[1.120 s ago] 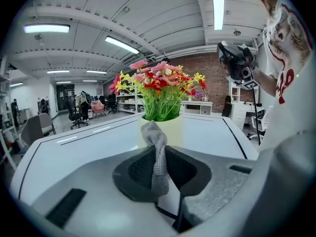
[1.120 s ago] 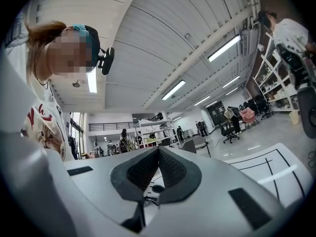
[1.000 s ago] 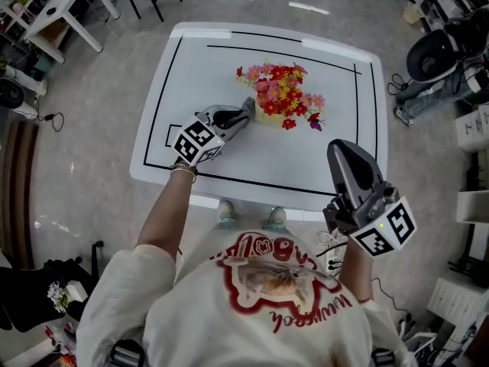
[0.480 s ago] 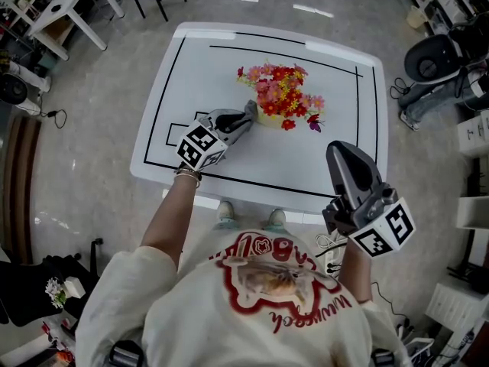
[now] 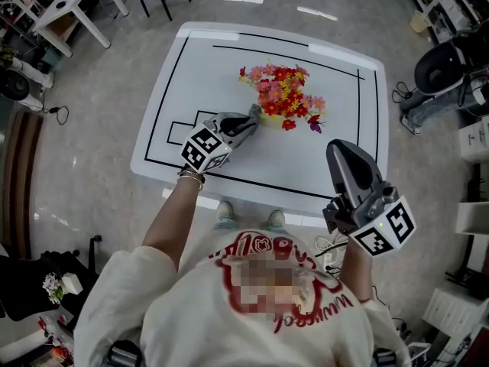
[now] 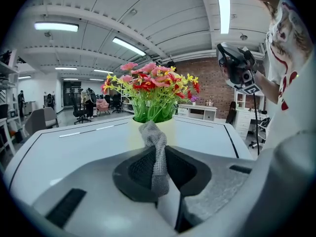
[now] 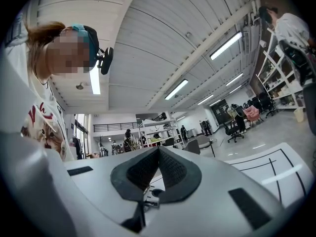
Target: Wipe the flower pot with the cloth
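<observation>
We hold the left gripper (image 5: 250,118) clamped on a grey cloth (image 6: 157,154) | cloth's tip right at the pale flower pot (image 5: 267,118) holding red and pink flowers (image 5: 284,90), mid white table (image 5: 336,151) | right gripper (image 5: 345,157) jaws together, empty, raised beyond the table's near edge

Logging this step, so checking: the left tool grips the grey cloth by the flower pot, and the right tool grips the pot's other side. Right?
Not quite. The right tool grips nothing: the right gripper view shows its jaws together and empty, away from the flower pot. The left tool does grip the grey cloth by the pot.
</observation>
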### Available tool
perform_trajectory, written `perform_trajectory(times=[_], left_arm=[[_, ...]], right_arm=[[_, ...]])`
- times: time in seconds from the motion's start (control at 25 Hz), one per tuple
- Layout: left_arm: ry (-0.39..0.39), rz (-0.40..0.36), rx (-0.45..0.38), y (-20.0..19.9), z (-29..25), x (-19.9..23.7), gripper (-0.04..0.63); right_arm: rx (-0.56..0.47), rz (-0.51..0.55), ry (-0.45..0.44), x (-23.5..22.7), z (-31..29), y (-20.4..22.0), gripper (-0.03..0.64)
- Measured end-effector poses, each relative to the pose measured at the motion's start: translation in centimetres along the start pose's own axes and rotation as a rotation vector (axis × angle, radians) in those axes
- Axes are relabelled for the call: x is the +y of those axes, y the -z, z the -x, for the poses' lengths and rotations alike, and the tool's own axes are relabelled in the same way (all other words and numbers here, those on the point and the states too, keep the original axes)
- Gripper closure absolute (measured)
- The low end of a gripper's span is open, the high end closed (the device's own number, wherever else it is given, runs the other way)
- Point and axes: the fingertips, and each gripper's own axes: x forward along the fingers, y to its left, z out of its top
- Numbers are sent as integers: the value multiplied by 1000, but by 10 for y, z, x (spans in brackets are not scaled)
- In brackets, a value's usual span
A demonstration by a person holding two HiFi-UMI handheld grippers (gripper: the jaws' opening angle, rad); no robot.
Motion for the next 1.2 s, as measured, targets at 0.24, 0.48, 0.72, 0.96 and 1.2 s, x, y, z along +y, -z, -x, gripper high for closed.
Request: perform_trajectory(times=[0.24, 0.48, 0.72, 0.96, 1.2], left_arm=[[11, -1, 7, 1, -4, -5, 540], [28, -10, 15, 0, -9, -13, 540], [44, -23, 19, -1, -14, -20, 540], [60, -26, 22, -3, -18, -26, 540], [68, -29, 20, -4, -20, -30, 540]], right_arm=[[-1, -1, -6, -2, 0, 0, 617], [0, -5, -5, -4, 2, 1, 617], [-2, -9, -7, -5, 3, 2, 617], [-6, -14, -3, -6, 4, 2, 617], [0, -18, -4, -5, 5, 5, 617]])
